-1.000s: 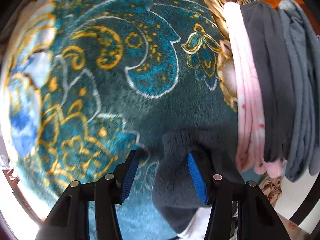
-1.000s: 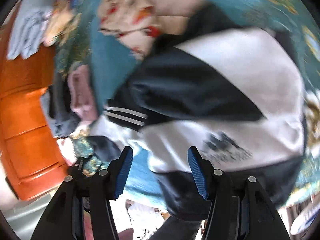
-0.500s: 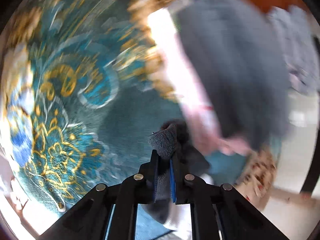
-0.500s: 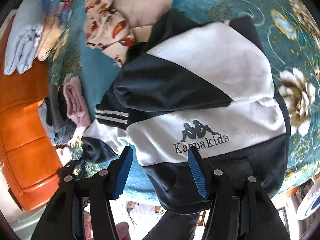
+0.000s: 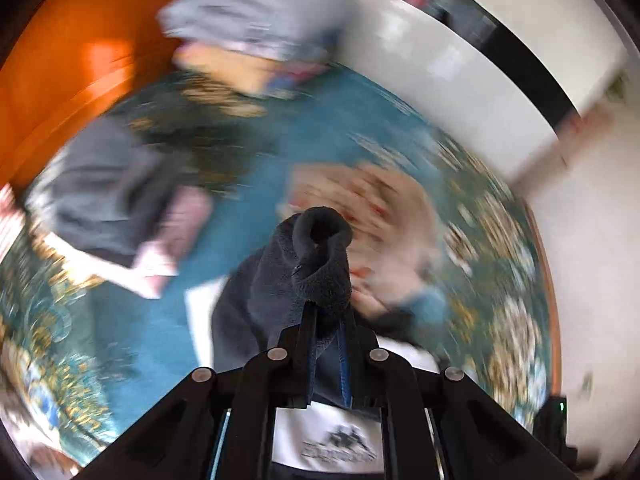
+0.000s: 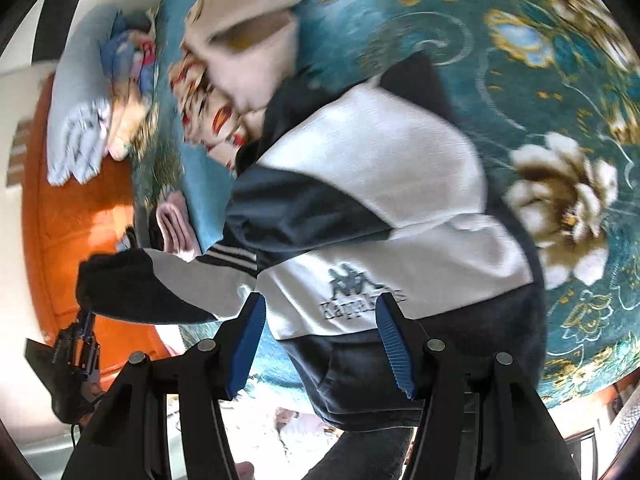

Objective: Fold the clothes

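Note:
A black-and-white sweatshirt (image 6: 360, 184) with a printed logo lies spread on the teal floral blanket (image 6: 520, 60). My left gripper (image 5: 327, 320) is shut on its dark fleecy sleeve cuff (image 5: 320, 248), which sticks up past the fingertips. In the right wrist view the same cuff (image 6: 108, 280) is lifted at the left, with the left gripper (image 6: 82, 322) pinching it. My right gripper (image 6: 320, 340) hovers open over the sweatshirt's hem near the logo, with nothing pinched between its blue pads.
Folded grey and pink clothes (image 5: 112, 200) sit at the blanket's left edge. A patterned cream garment (image 6: 224, 92) lies beyond the sweatshirt. A light blue stack (image 6: 76, 120) rests on the orange wooden furniture (image 6: 68, 240). White wall (image 5: 480, 80) lies behind.
My left gripper shut on the dark cuff and swung up and across with it, rolling as it went. My right gripper slid over the sweatshirt toward the logo, staying open.

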Motion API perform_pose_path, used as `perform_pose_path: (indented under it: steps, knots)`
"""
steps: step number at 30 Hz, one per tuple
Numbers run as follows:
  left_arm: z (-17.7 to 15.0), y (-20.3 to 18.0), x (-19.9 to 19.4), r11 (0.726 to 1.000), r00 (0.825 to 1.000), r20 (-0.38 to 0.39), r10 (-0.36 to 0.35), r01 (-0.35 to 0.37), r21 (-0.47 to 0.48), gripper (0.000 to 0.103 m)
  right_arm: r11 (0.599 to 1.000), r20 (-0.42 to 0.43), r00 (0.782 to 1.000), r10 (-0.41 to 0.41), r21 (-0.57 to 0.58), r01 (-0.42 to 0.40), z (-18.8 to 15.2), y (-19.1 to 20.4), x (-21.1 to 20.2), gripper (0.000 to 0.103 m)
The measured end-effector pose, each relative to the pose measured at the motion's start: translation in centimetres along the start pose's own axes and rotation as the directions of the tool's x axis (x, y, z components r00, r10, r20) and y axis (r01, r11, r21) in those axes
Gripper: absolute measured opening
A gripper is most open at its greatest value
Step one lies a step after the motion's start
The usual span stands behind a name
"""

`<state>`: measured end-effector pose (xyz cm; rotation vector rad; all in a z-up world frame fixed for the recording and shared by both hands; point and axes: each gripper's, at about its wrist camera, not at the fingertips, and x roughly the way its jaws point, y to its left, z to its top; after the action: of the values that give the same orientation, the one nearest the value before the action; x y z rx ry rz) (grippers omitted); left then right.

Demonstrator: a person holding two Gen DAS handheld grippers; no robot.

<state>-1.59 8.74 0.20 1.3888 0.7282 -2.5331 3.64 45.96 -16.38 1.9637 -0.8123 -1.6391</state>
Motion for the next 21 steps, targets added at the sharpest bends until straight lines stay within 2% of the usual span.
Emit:
perform_pose_path:
  steps: [4, 9, 13, 16, 21]
  knots:
    - [-4.9, -9.4, 4.9, 0.995, 0.992, -0.119, -0.048, 0.058, 0.080, 0.010, 0.997, 0.059, 0.998, 0.034, 0.064, -0.038, 0.3, -4.7, -3.0, 0.058]
    - [-9.4, -16.5, 11.3, 0.989, 0.965, -0.261, 0.001, 0.039, 0.146, 0.010, 0.989, 0.113, 0.993, 0.047, 0.133, -0.062, -0.3, -10.0, -5.7, 0.058]
    - [-12.8, -19.9, 15.6, 0.970, 0.934, -0.347, 0.084, 0.004, 0.245, 0.010, 0.978, 0.131, 0.991, 0.039, 0.198, -0.065, -1.4, -13.9, -6.7, 0.058]
    - [-14.4, -20.8, 18.0, 0.965, 0.904, -0.407, 0.134, -0.025, 0.262, 0.010, 0.967, 0.136, 0.990, 0.033, 0.246, -0.066, -1.8, -16.6, -7.1, 0.058]
    - [-15.9, -22.3, 20.8, 0.942, 0.873, -0.450, 0.186, -0.028, 0.336, 0.010, 0.955, 0.133, 0.990, 0.036, 0.287, -0.073, -1.8, -18.5, -6.7, 0.058]
